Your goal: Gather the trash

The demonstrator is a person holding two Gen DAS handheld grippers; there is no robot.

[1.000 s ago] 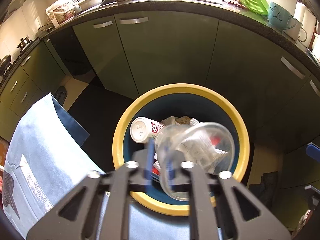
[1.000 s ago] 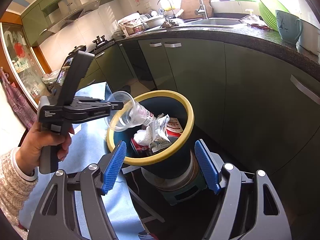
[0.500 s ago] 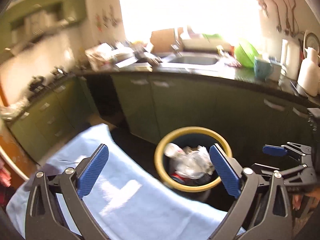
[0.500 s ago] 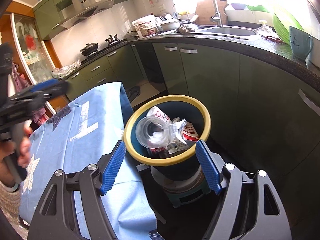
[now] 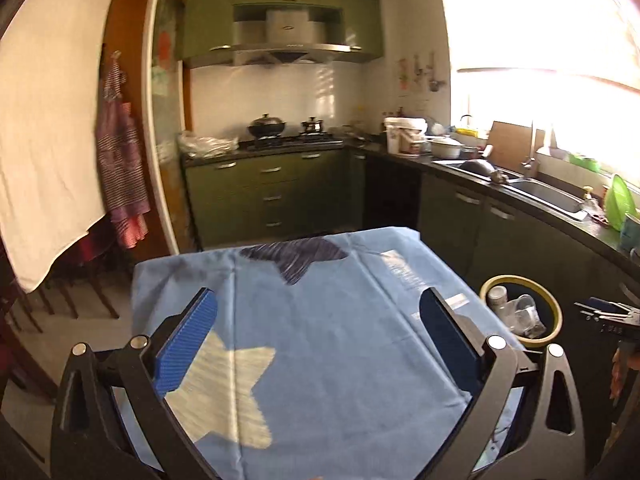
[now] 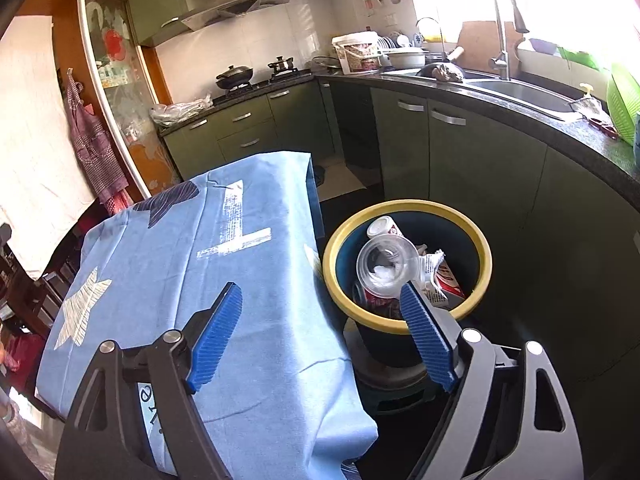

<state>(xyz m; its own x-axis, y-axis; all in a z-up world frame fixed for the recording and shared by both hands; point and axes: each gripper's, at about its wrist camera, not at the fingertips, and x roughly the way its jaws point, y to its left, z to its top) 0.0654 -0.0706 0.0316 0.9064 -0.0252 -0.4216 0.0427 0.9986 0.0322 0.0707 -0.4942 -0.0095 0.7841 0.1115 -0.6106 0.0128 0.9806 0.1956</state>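
The clear plastic cup [image 6: 386, 266] lies on top of the trash in the yellow-rimmed bin [image 6: 406, 324], at three o'clock from the blue-clothed table [image 6: 256, 320], and looks light, thin and easy to crush, best pinched by its rim, while the left gripper [image 5: 318, 340] is wide apart and empty and the right gripper [image 6: 322, 338] is opening, empty too.

From above the blue tablecloth [image 5: 340, 340] we face the stove; our right view nears the bin [image 6: 406, 264]; both share both.

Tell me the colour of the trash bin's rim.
Yellow, on a dark blue bin; the right wrist view shows it best.
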